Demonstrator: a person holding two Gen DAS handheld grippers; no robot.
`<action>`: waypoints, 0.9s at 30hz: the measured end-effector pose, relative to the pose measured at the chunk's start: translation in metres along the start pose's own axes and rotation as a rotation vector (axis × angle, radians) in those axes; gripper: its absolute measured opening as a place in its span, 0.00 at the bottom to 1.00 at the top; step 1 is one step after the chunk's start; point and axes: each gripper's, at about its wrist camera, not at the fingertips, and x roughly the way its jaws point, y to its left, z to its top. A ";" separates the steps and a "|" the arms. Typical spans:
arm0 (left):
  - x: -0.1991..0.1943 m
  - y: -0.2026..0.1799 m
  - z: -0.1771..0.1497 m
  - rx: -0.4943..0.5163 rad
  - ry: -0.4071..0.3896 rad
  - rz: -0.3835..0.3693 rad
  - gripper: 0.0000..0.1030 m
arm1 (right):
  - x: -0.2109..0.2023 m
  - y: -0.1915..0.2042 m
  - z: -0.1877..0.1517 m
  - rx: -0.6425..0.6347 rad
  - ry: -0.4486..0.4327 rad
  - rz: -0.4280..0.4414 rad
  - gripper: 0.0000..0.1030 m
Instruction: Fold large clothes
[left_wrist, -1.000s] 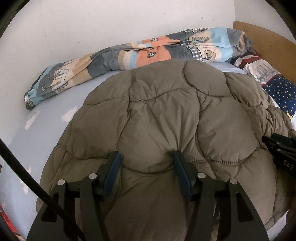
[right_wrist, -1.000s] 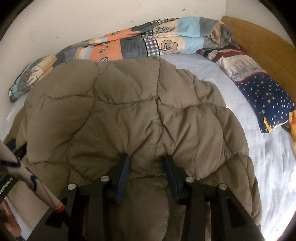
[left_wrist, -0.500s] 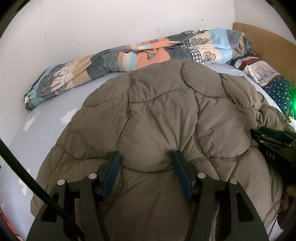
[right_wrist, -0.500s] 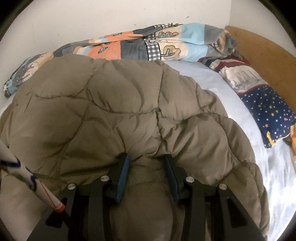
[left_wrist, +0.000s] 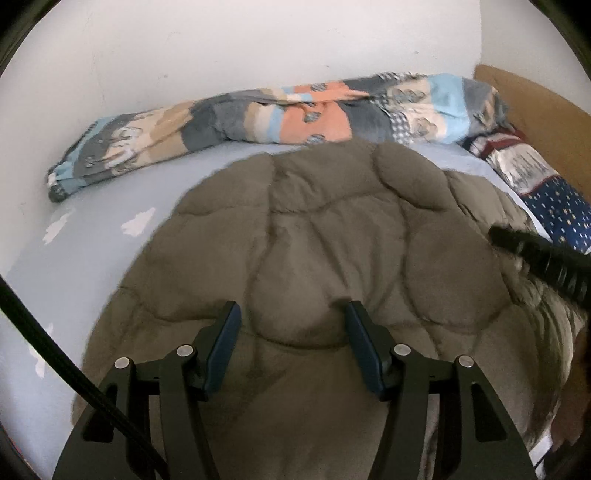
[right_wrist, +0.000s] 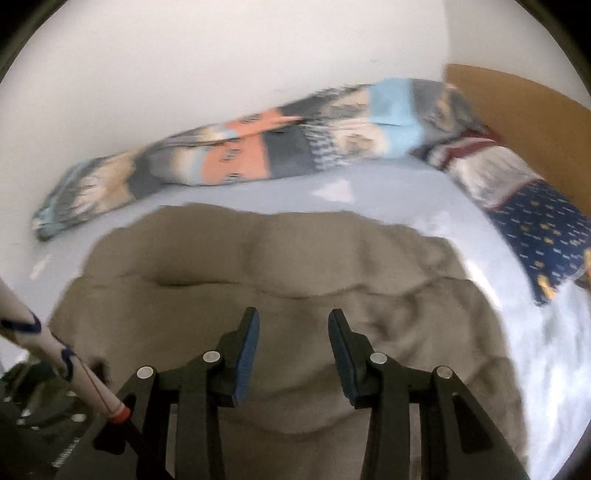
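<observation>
An olive quilted puffer jacket (left_wrist: 351, 229) lies spread over the light blue bed sheet (left_wrist: 92, 240). My left gripper (left_wrist: 291, 308) is shut on a puffed fold of its near edge, which bulges between the blue pads. In the right wrist view the jacket (right_wrist: 295, 251) looks blurred and raised. Its far edge is pulled in, and bare sheet (right_wrist: 388, 192) shows beyond it. My right gripper (right_wrist: 292, 314) is shut on another fold of the near edge.
A rolled patchwork blanket (left_wrist: 295, 114) lies along the white wall at the back. A star-patterned pillow (right_wrist: 535, 229) and a wooden headboard (left_wrist: 535, 107) are at the right. A black ridged part of the other tool (left_wrist: 535, 254) juts in from the right edge. A black cable (left_wrist: 44, 332) crosses the lower left.
The right gripper has risen with the jacket's edge, so the far edge drew nearer and more sheet shows behind it. The left gripper has barely moved and keeps its hold.
</observation>
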 end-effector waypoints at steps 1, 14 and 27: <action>0.000 0.003 0.001 -0.006 0.003 0.002 0.57 | 0.003 0.012 -0.001 -0.019 0.015 0.036 0.42; 0.011 0.007 -0.007 0.013 0.049 0.024 0.61 | 0.046 0.048 -0.024 -0.167 0.129 -0.030 0.42; -0.029 0.033 -0.011 -0.046 0.032 0.009 0.61 | -0.032 0.024 -0.015 -0.067 0.059 0.008 0.42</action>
